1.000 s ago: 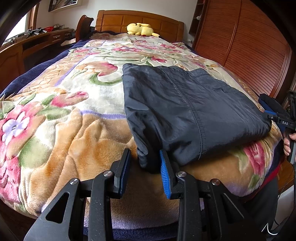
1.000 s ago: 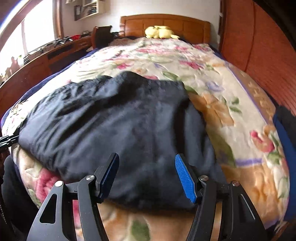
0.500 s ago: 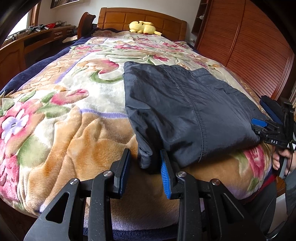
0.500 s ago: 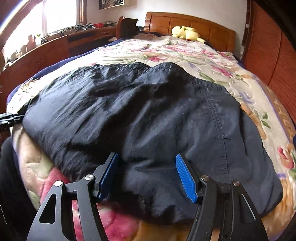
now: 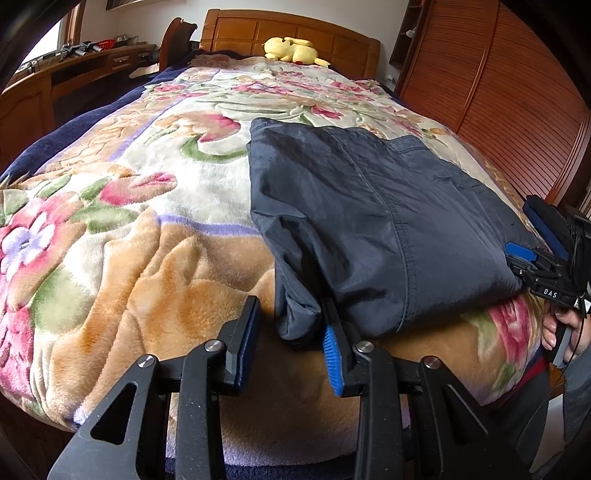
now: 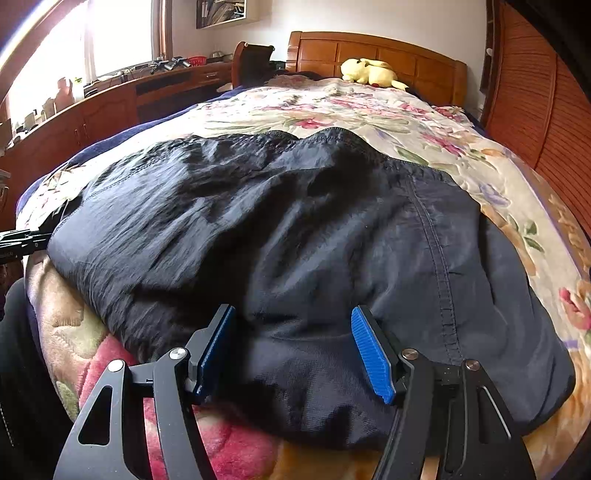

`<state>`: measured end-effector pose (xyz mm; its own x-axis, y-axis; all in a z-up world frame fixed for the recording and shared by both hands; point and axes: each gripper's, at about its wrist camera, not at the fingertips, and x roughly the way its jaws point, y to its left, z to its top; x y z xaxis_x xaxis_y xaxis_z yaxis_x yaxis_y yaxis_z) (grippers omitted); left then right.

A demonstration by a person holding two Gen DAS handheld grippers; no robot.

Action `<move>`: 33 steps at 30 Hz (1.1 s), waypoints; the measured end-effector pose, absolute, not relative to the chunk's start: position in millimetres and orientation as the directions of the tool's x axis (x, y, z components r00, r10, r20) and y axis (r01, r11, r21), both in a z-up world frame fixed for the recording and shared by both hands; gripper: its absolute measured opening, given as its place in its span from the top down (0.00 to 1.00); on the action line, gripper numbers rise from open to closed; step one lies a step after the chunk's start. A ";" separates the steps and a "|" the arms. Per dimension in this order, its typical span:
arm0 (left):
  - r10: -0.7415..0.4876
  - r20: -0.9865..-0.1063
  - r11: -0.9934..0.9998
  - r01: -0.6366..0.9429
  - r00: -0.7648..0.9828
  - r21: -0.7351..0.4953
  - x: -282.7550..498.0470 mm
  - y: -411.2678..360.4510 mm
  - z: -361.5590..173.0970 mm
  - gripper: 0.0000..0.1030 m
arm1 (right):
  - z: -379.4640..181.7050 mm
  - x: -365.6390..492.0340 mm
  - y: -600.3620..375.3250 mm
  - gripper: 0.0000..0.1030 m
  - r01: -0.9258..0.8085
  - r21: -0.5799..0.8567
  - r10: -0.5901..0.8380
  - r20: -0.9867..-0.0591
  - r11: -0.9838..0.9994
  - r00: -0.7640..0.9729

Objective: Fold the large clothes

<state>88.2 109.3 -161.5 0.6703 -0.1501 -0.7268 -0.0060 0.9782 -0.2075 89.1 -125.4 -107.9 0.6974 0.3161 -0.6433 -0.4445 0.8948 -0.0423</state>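
A dark navy garment (image 5: 369,221) lies folded flat on the floral blanket (image 5: 110,221) at the foot of the bed. My left gripper (image 5: 291,332) is open, its fingers straddling the garment's near left corner, which hangs between them. My right gripper (image 6: 293,347) is open with its blue pads at the garment's (image 6: 295,240) near edge, the cloth bulging between them. The right gripper also shows in the left wrist view (image 5: 535,258) at the garment's right edge. The left gripper's tip shows at the left edge of the right wrist view (image 6: 18,240).
A yellow plush toy (image 5: 291,50) lies by the wooden headboard (image 5: 295,29). A wooden desk (image 6: 92,110) with clutter runs along the left wall under a window. Slatted wooden wardrobe doors (image 5: 498,92) stand to the right of the bed.
My right gripper has moved left and in along the bed's foot onto the garment's near edge. My left gripper has stayed at the garment's left corner.
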 end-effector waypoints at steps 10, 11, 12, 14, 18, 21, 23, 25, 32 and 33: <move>-0.193 -0.632 0.977 0.092 0.751 -0.190 101.6 77.4 -100.0 0.93 | -104.5 84.2 -134.6 0.35 -0.456 0.000 0.353 -0.632 0.890 0.690; -0.196 -0.617 0.978 0.107 0.762 -0.179 106.2 69.4 -88.9 0.93 | -102.9 82.1 -137.4 0.35 -0.458 0.008 0.361 -0.629 0.889 0.689; -0.200 -0.604 0.978 0.119 0.771 -0.172 110.5 63.5 -79.8 0.93 | -101.0 79.5 -141.5 0.35 -0.459 0.019 0.369 -0.625 0.888 0.688; -0.222 -0.572 0.974 0.156 0.790 -0.163 121.9 46.7 -59.2 0.93 | -97.5 73.8 -150.5 0.35 -0.448 0.031 0.370 -0.615 0.894 0.697; -0.282 -0.535 0.959 0.236 0.796 -0.155 149.8 8.2 -30.0 0.93 | -93.9 62.7 -179.1 0.35 -0.401 0.076 0.364 -0.595 0.913 0.717; -0.321 -0.529 0.945 0.306 0.786 -0.118 173.4 -34.8 -15.5 0.94 | -95.3 52.3 -191.2 0.36 -0.405 0.057 0.357 -0.596 0.912 0.719; -0.355 -0.524 0.929 0.354 0.774 -0.107 181.2 -59.3 -7.1 0.94 | -93.1 42.9 -198.3 0.35 -0.402 0.051 0.353 -0.588 0.914 0.728; -0.397 -0.523 0.906 0.413 0.754 -0.093 186.4 -90.8 1.4 0.94 | -91.0 34.5 -207.4 0.35 -0.363 0.020 0.306 -0.581 0.931 0.754; -0.562 -0.580 0.794 0.581 0.590 -0.179 207.4 -189.8 -6.7 0.94 | -86.0 8.4 -252.4 0.35 -0.270 0.034 0.242 -0.562 0.962 0.791; -0.573 -0.589 0.782 0.595 0.570 -0.185 206.7 -198.6 -9.5 0.94 | -85.2 4.0 -259.7 0.35 -0.253 0.039 0.231 -0.560 0.967 0.795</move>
<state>206.7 -198.6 -9.5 0.5699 -0.5727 -0.5892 0.5945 0.7824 -0.1854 4.0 -259.7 -85.2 0.7955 0.2312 -0.5601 -0.2535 0.9666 0.0389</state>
